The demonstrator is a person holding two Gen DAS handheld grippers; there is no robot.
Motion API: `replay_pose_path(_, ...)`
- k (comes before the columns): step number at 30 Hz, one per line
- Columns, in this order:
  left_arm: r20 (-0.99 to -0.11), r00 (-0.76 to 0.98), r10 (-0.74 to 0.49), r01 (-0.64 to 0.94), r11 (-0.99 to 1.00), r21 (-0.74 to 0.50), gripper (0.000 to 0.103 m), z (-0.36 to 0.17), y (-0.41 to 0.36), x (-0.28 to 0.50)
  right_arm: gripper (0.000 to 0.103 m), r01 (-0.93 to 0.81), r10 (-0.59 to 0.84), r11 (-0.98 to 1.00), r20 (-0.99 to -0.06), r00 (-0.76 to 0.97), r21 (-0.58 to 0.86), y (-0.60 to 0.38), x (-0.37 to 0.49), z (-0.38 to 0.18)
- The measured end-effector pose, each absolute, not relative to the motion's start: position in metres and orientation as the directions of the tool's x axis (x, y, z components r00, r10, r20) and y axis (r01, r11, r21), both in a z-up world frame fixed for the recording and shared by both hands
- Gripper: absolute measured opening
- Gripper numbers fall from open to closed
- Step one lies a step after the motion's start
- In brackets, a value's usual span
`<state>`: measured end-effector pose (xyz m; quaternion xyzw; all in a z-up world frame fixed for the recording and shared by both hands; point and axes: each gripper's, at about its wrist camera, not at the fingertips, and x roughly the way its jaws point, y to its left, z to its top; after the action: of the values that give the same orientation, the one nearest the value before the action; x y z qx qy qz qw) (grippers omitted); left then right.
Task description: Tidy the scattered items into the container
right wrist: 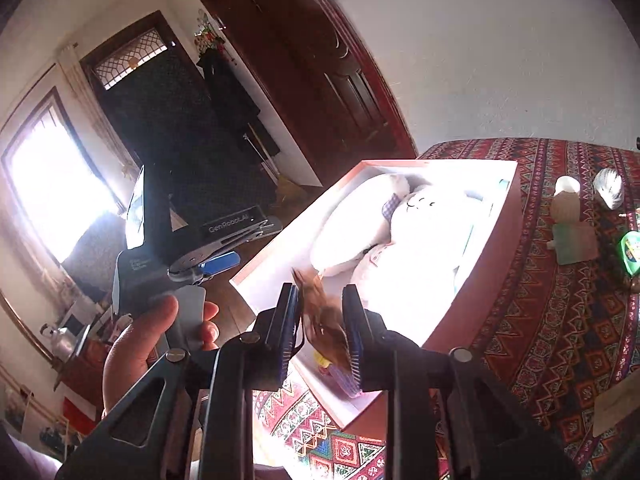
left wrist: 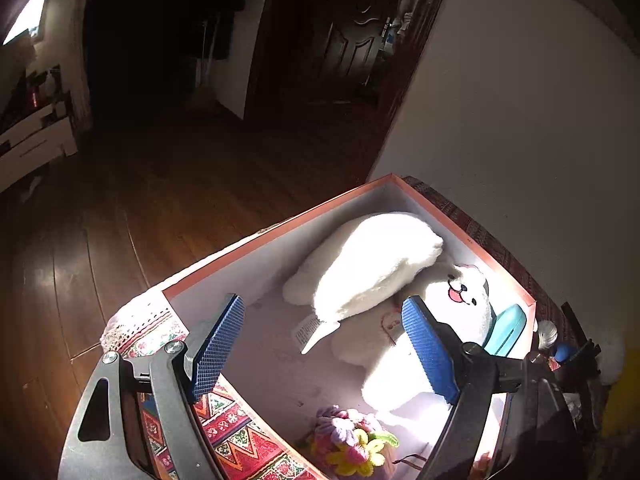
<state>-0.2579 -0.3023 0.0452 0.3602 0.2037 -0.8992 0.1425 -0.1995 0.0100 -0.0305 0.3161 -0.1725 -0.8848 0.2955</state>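
Left wrist: my left hand-held gripper (left wrist: pixel 326 346) gapes wide and empty over the box (left wrist: pixel 280 230), plush dog (left wrist: pixel 452 304) inside. Right wrist: right hand-held gripper (right wrist: pixel 320 330) is narrow, a blurred brown item (right wrist: pixel 322 312) between its pads, grip uncertain; box lies straight ahead, just beyond.

Between the fingers of the right gripper (right wrist: pixel 320 328) a brown thing (right wrist: pixel 324 316) is blurred; whether the pads press it I cannot tell. Below the left gripper (left wrist: pixel 324 348), the crochet flowers (left wrist: pixel 352 446) are partly cut by the lower edge.
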Motion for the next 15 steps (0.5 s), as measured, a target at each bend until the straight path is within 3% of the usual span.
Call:
replay_pose_path(3,-0.71,-0.697,-0.105,0.407,-0.873,-0.27,0.081,0.044,-0.302,-0.259,0.051,0.37,-0.635,-0.744,-0.417,-0.65,0.556,0.036,-0.204,-0.032)
replay_pose_path(4,-0.711,-0.696,-0.102,0.405,-0.874,-0.271,0.081,0.043,-0.3,-0.26,0.055,0.357,-0.635,-0.736,-0.403,-0.659,0.575,0.045,-0.205,-0.032)
replay_pose_path(10,-0.707,-0.701,-0.094,0.375,-0.892,-0.254,0.081,0.046,-0.279,-0.261,0.055,0.259,-0.58,-0.728,-0.368,-0.727,0.634,0.104,-0.201,-0.028)
replay_pose_path(15,-0.699,-0.713,-0.056,0.319,-0.914,-0.252,0.081,0.053,-0.243,-0.261,0.06,0.057,-0.407,-0.769,-0.419,-0.812,0.637,0.177,-0.183,-0.039)
